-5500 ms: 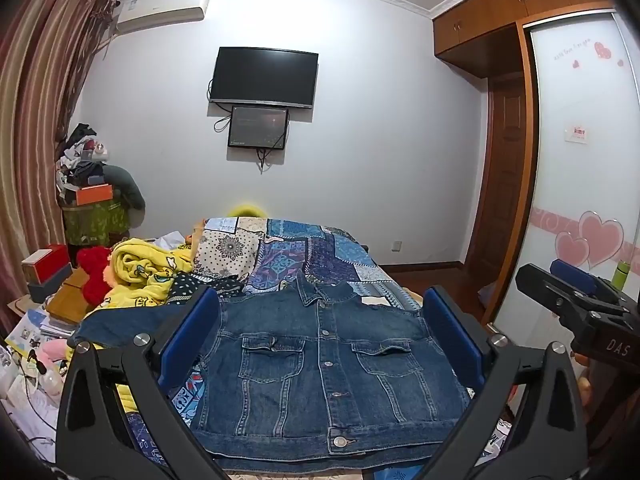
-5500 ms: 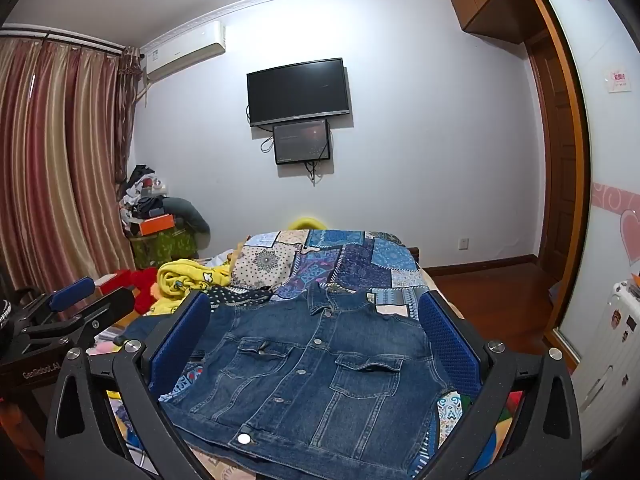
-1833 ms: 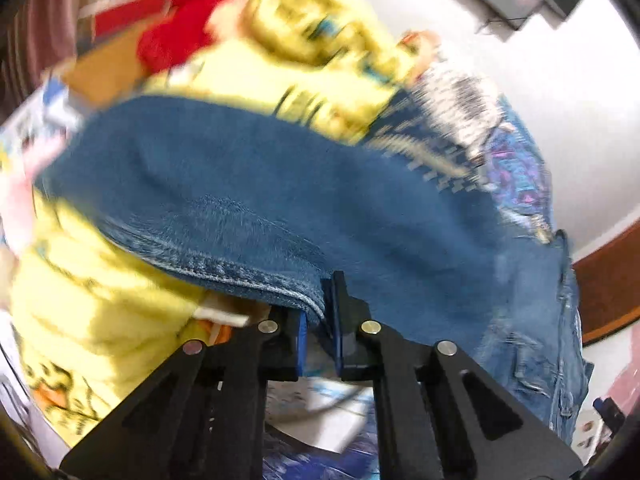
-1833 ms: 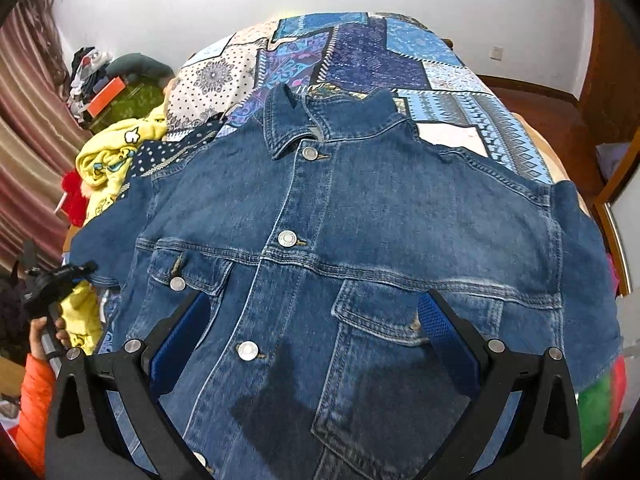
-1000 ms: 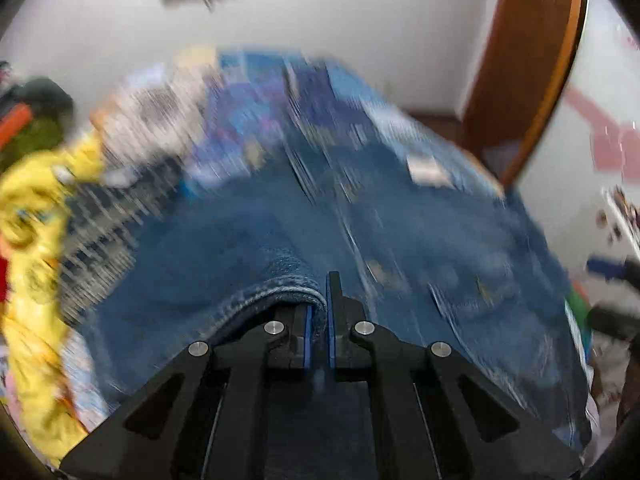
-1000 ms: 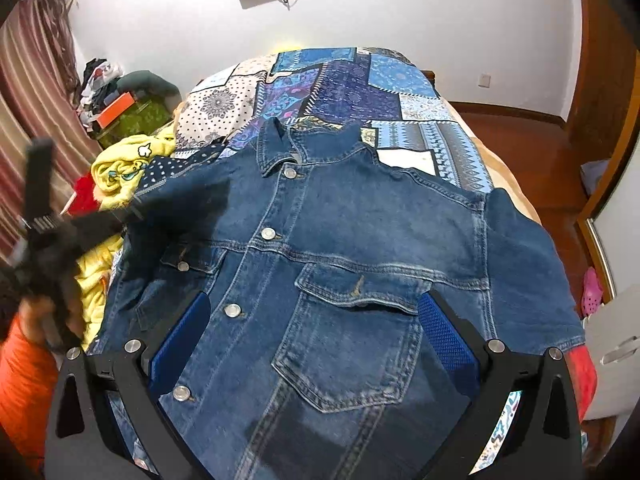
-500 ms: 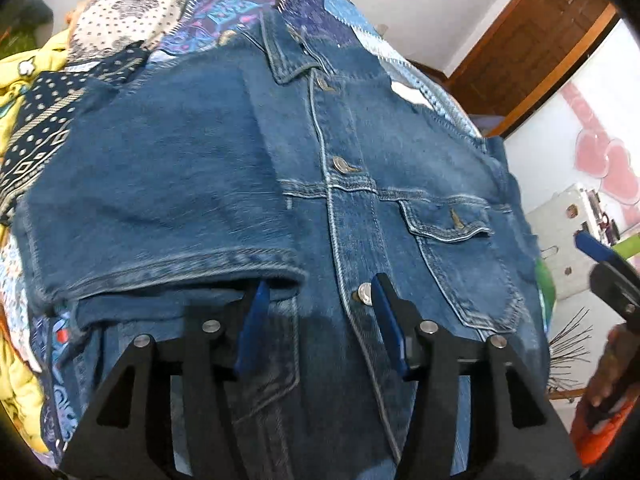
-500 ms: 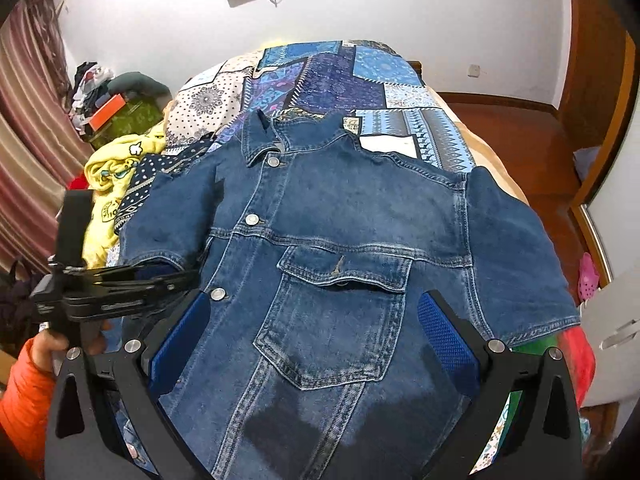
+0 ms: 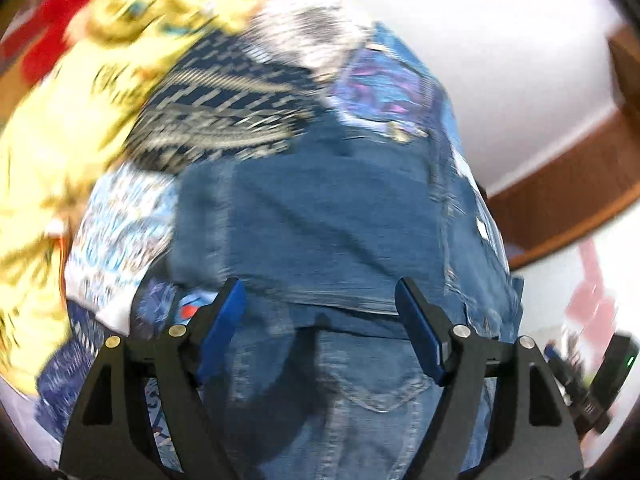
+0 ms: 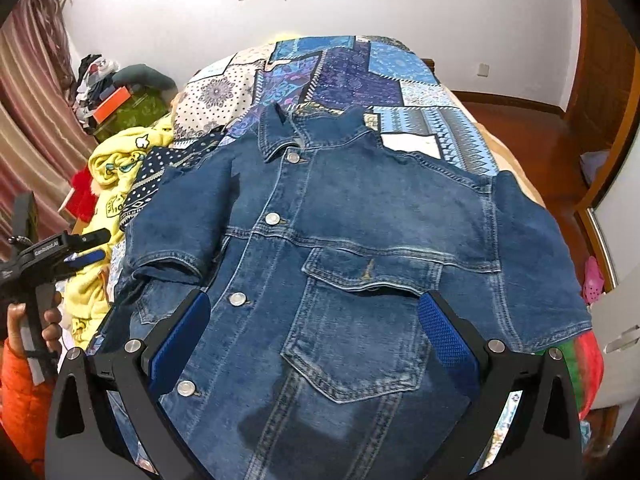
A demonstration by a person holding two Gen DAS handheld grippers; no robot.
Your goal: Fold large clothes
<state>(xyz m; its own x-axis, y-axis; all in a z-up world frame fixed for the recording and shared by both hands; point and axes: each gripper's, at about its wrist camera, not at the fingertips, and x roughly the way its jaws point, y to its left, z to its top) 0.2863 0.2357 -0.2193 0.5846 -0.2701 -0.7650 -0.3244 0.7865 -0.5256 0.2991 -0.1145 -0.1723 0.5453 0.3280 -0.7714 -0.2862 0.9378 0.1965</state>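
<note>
Jacket (image 10: pixel 360 248) flat below right gripper (image 10: pixel 314 334); left gripper (image 9: pixel 320 328) spread, empty.

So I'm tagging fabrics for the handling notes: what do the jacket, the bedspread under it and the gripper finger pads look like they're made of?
Jacket: denim, likely cotton, matte blue with faded patches, pale topstitching and shiny metal buttons. Bedspread: thin printed woven cloth in a patchwork pattern, matte; fibre unclear. Right gripper finger pads: blue, dimpled grid texture, probably rubber or soft plastic, on black rigid arms.
</note>
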